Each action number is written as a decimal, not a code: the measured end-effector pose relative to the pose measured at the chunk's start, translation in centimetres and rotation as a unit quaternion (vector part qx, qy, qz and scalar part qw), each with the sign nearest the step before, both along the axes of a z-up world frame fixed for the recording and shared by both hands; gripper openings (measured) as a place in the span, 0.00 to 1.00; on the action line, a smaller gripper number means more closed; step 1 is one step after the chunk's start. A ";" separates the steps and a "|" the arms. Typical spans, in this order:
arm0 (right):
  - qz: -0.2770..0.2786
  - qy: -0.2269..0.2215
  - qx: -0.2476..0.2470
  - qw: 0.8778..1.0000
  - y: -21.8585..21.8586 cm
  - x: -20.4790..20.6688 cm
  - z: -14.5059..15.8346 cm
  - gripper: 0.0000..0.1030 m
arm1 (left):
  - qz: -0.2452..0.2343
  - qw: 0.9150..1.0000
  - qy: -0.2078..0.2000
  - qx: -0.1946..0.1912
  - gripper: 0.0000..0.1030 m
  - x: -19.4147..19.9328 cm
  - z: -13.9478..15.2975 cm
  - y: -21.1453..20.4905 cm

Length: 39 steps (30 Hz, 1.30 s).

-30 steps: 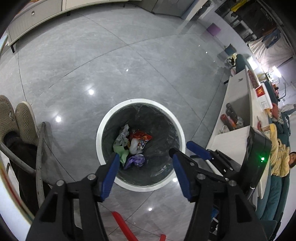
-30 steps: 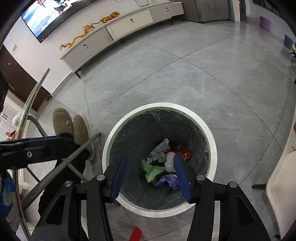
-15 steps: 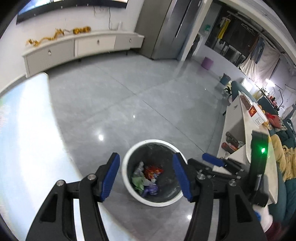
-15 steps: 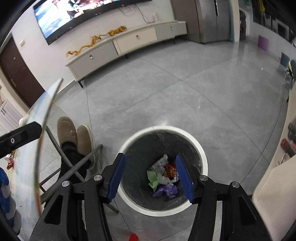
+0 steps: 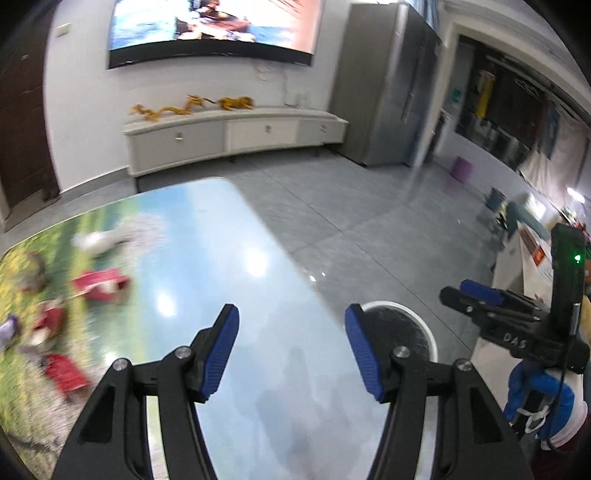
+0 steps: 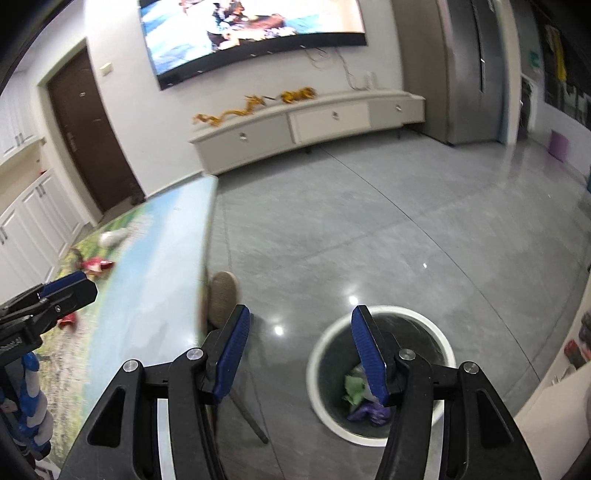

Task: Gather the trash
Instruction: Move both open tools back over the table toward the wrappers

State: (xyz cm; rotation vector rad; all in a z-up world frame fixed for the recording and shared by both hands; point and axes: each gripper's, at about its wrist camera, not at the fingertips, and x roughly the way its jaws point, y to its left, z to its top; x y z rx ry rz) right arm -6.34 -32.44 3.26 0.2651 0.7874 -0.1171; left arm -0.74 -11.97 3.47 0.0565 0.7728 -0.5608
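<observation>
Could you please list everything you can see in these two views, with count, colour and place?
Table: one, glossy landscape print, near left.
Red wrappers: several, blurred, on the table's left part.
White scrap: one, far on the table.
Trash bin: one, white rim, dark liner, on the floor right of the table.
Bin contents: green and purple pieces.
TV: one, on the wall.
Cabinet: one, pale, under the TV.
Door: one, brown, left.
Shoe: one, beige, beside the table edge.
Left gripper: blue jaws apart, empty.
Right gripper: blue jaws apart, empty.
</observation>
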 end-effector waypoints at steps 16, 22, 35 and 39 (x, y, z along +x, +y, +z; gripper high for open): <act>0.123 -0.047 -0.006 0.991 13.6 2.0 3.9 0.55 | 0.200 0.980 -0.014 -0.008 0.57 -3.1 -1.5 23.5; 0.180 -0.042 -0.004 0.983 17.9 3.9 3.5 0.55 | 0.249 0.968 0.010 -0.010 0.57 -3.6 -3.5 30.5; 0.282 -0.018 -0.004 0.959 24.1 11.9 0.6 0.61 | 0.197 0.974 0.074 -0.080 0.73 1.2 -4.5 25.4; 0.319 -0.021 -0.020 0.947 25.8 15.1 0.0 0.66 | 0.222 0.969 0.088 -0.059 0.73 3.7 -5.5 22.6</act>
